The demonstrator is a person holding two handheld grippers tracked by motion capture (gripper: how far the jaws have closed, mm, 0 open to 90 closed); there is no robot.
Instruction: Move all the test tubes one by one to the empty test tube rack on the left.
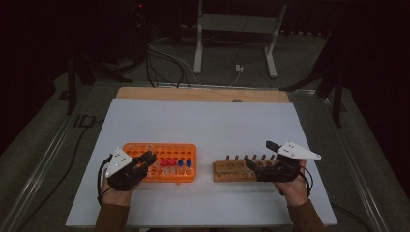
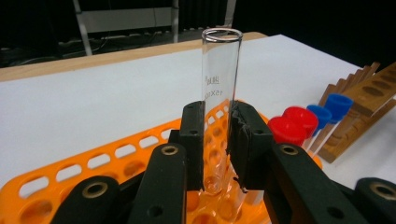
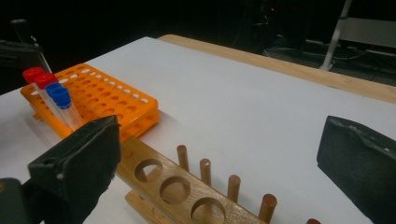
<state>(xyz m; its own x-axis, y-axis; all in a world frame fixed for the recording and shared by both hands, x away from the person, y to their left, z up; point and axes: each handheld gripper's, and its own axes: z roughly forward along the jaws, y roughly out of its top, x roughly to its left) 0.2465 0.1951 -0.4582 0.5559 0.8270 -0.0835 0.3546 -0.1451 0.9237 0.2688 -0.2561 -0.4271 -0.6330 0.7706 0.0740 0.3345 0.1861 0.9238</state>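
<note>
Here left gripper (image 2: 217,140) fingers clamp upright clear glass test tube (image 2: 220,65) over orange plastic rack (image 1: 159,162), near tabletop's front edge, for lifting; right gripper (image 3: 224,172) fingers apart above wooden peg rack (image 3: 187,186), ready to receive.

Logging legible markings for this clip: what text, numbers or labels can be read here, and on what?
"15x10": partly readable white print on the glass test tube held in the left gripper; its ending is cut off.
A second printed line above it on the tube: too blurred to read.
Orange rack, wooden rack, coloured caps: no markings visible.
</note>
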